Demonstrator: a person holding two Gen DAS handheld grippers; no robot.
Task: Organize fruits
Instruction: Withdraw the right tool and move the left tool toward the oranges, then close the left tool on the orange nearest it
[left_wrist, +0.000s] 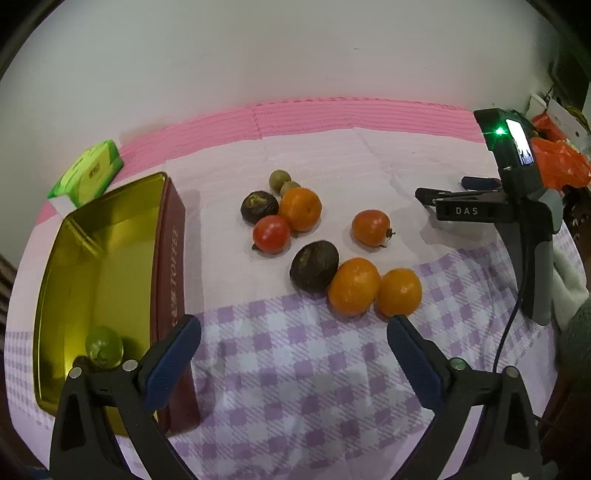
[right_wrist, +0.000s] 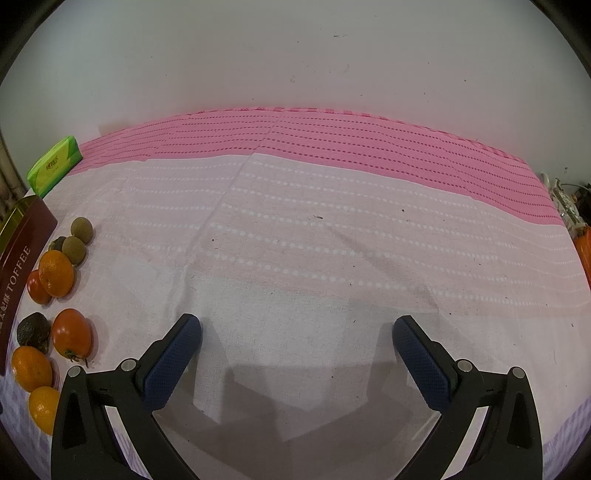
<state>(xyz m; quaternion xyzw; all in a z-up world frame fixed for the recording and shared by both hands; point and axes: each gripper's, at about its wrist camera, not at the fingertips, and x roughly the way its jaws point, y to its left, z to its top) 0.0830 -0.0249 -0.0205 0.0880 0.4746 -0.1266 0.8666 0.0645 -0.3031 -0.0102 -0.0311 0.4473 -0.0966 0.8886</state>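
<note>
Left gripper (left_wrist: 293, 326) jaws released, fruits (left_wrist: 354, 286) just beyond them; right gripper (right_wrist: 297, 326) jaws released over bare cloth

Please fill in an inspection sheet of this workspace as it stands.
Surface: tablecloth, pink, white and lilac check.
Job's things: open toffee tin holding one green fruit; oranges, tomatoes, dark fruits and small brown-green fruits loose on cloth.
Clutter: green tissue pack; orange bag.
Grippers: left gripper and right gripper open, empty.
Cables: blue cable below the right gripper's handle.
Surroundings: pale wall.
</note>
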